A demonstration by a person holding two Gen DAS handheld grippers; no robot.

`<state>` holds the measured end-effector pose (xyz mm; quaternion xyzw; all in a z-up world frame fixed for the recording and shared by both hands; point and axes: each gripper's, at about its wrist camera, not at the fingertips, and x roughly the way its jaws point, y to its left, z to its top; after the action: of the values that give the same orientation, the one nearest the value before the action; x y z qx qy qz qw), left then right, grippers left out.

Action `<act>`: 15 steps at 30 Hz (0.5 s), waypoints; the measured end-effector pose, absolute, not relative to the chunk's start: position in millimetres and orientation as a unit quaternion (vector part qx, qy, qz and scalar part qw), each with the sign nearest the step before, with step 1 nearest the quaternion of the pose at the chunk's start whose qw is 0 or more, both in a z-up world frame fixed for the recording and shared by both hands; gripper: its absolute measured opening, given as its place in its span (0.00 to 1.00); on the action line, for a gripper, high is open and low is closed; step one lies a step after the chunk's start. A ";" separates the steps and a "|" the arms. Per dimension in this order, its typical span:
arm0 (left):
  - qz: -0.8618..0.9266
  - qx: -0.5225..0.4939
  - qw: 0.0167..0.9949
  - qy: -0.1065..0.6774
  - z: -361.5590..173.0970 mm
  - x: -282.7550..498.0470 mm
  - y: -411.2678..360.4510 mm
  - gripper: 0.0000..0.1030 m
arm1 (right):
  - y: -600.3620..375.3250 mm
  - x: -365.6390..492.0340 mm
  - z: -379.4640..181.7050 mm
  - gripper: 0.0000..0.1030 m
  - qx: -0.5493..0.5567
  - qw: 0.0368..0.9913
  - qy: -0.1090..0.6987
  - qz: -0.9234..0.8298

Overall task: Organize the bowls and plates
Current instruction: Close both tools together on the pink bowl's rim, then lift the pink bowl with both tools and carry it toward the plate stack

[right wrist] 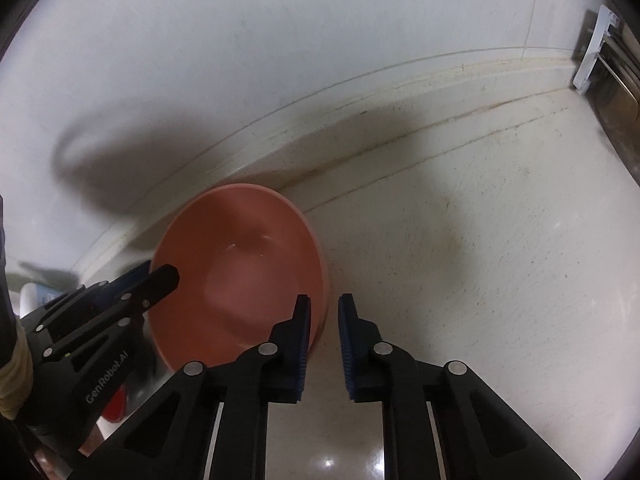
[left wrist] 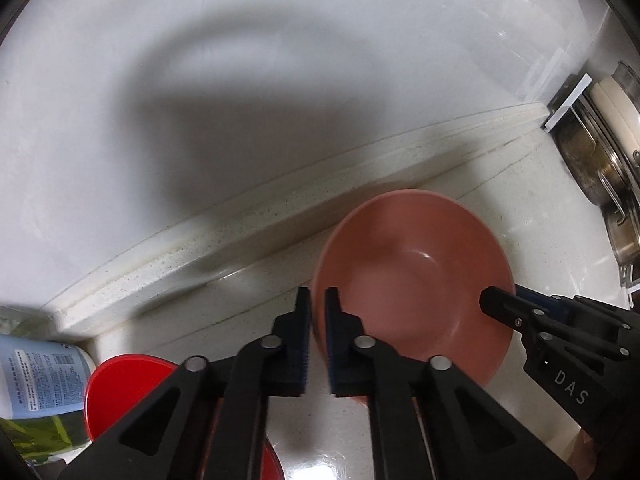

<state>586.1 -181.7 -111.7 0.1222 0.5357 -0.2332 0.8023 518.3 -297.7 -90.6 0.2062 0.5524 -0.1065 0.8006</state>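
Observation:
A pink bowl (left wrist: 416, 276) is held by its rim from both sides over the white counter near the wall. My left gripper (left wrist: 317, 300) is shut on the bowl's left rim, one finger inside and one outside. My right gripper (right wrist: 323, 308) straddles the bowl's (right wrist: 240, 276) right rim, its left pad against the inside wall and its right pad a little apart from the outside. The right gripper's fingers (left wrist: 504, 304) also show in the left wrist view, and the left gripper's fingers (right wrist: 160, 276) in the right wrist view. A red bowl (left wrist: 120, 384) sits at lower left.
A labelled container (left wrist: 36, 380) lies at far left next to the red bowl. Metal pots and lids (left wrist: 600, 152) stand in a rack at the right. A raised counter ledge (left wrist: 240, 216) runs along the white wall behind the bowl.

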 end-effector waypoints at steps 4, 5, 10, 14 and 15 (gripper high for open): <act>-0.232 0.115 0.803 0.537 -112.3 586.8 -181.0 0.06 | -296.3 518.7 -90.5 0.12 0.208 0.800 0.552 -0.109; -0.232 0.112 0.802 0.539 -113.2 586.5 -181.2 0.06 | -296.2 518.5 -90.2 0.10 0.206 0.800 0.553 -0.111; -0.227 0.113 0.808 0.533 -107.2 577.7 -175.1 0.06 | -293.0 517.2 -87.2 0.09 0.198 0.802 0.552 -0.113; -0.226 0.111 0.814 0.523 -94.3 568.3 -171.4 0.06 | -294.8 519.8 -82.6 0.09 0.198 0.805 0.548 -0.112; -0.226 0.107 0.816 0.521 -90.5 565.1 -170.1 0.06 | -297.5 520.7 -81.6 0.09 0.199 0.807 0.545 -0.110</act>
<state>565.1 -170.1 -90.5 0.1067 0.5213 -0.2261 0.8159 520.7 -297.5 -81.6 0.1990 0.5455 -0.1103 0.8066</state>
